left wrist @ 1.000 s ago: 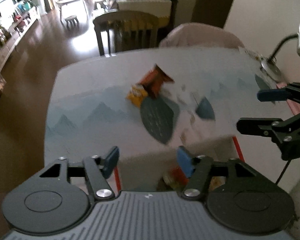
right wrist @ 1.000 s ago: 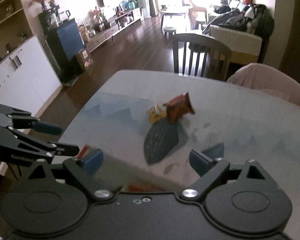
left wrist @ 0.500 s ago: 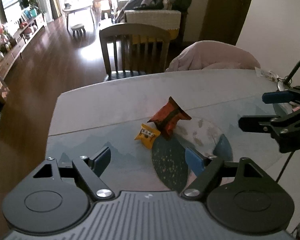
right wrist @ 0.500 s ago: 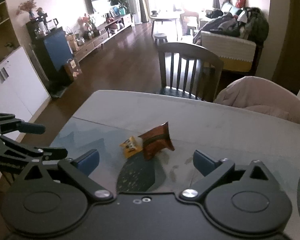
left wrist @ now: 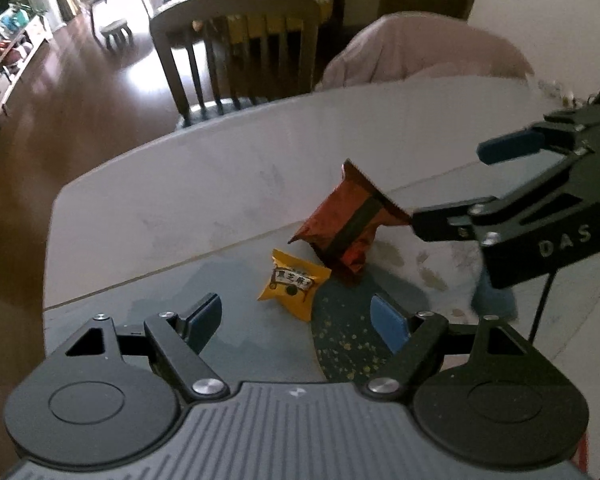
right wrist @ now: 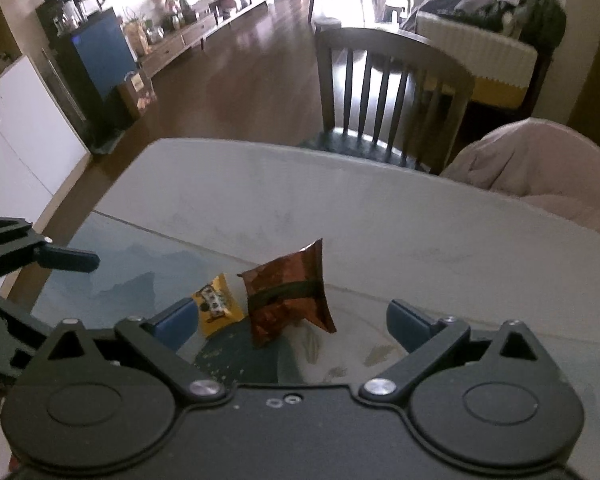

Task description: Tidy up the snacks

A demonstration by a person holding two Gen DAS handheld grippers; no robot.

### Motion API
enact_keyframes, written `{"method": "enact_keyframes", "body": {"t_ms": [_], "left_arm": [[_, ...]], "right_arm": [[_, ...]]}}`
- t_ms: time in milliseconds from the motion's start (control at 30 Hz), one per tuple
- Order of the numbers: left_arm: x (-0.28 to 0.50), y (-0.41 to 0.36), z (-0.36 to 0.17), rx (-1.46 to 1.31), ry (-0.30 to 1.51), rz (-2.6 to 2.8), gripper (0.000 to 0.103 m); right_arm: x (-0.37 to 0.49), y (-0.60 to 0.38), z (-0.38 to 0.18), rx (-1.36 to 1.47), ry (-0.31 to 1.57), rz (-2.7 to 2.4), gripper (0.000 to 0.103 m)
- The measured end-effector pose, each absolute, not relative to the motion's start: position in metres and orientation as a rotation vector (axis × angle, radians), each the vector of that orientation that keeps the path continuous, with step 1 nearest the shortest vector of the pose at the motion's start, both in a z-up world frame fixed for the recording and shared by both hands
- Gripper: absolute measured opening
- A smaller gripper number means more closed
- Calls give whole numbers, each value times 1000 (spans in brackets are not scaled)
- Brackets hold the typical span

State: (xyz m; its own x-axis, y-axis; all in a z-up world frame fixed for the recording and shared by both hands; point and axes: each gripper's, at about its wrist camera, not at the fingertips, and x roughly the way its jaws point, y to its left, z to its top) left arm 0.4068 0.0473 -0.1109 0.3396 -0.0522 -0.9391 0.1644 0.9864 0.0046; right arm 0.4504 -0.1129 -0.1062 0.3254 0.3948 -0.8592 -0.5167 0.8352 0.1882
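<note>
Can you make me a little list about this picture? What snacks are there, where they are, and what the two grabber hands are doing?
snacks: yellow packet; red-brown packet
where: side by side on the table, yellow one lying flat, red-brown one propped up on end
left gripper: open, holding nothing, just short of the yellow packet
right gripper: open, holding nothing, red-brown packet just ahead
behind table: wooden chair

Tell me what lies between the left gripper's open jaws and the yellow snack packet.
Nothing: in the left wrist view only bare tablecloth separates the left gripper from the yellow snack packet. The jaws stand open and empty.
</note>
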Motion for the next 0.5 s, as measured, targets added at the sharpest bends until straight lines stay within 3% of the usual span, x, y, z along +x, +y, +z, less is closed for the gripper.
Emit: {"method": "enact_keyframes", "body": {"t_ms": [500], "left_arm": [[454,49,-200,148,1367,-159,82]], "right_arm": [[497,-84,-187,-135,1215,597,99]]}}
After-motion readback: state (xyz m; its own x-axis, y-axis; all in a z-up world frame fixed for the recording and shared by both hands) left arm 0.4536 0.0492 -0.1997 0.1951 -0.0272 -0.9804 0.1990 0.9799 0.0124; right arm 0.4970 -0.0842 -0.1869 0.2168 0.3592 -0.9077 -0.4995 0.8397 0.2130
